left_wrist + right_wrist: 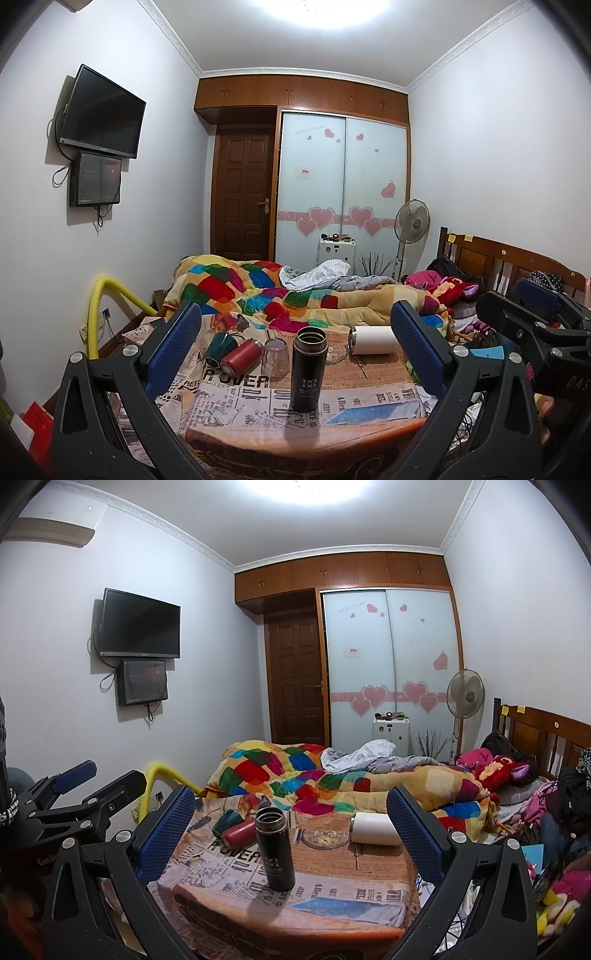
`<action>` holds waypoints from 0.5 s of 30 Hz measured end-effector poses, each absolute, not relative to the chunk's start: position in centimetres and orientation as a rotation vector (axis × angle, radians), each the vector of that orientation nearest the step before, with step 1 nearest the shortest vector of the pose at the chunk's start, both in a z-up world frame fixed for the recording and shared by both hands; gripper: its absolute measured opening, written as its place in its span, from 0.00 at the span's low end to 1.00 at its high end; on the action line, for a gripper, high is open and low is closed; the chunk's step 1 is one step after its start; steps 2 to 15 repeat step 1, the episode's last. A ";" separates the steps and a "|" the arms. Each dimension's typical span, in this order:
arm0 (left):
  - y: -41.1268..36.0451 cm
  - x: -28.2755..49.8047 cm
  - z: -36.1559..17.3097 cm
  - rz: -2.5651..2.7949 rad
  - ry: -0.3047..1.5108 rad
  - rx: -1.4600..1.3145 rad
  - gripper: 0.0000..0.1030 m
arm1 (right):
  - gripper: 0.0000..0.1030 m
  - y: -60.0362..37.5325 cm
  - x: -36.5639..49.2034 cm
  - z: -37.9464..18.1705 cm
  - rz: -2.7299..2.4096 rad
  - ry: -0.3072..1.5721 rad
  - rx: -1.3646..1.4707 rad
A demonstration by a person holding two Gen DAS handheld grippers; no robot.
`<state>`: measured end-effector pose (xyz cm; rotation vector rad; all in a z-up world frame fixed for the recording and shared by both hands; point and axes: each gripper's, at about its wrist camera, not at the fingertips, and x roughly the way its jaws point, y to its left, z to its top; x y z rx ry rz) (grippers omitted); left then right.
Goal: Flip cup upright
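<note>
Black flask (308,369) upright on table (369,391), bedroom.

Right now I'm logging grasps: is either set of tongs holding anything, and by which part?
Nothing is held. The left tongs and right tongs are both open and short of the flask on the table.

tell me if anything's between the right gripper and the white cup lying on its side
Nothing visible blocks it. The white cup lies at the table's far right, just beyond the open right gripper. The upright black flask stands left of that path, and the glass dish sits beside the cup.
</note>
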<state>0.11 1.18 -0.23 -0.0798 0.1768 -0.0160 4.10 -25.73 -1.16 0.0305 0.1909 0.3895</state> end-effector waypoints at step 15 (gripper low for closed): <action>1.3 0.1 -0.4 -0.014 0.178 -0.081 1.00 | 1.00 -25.7 4.2 -1.2 0.390 0.194 0.029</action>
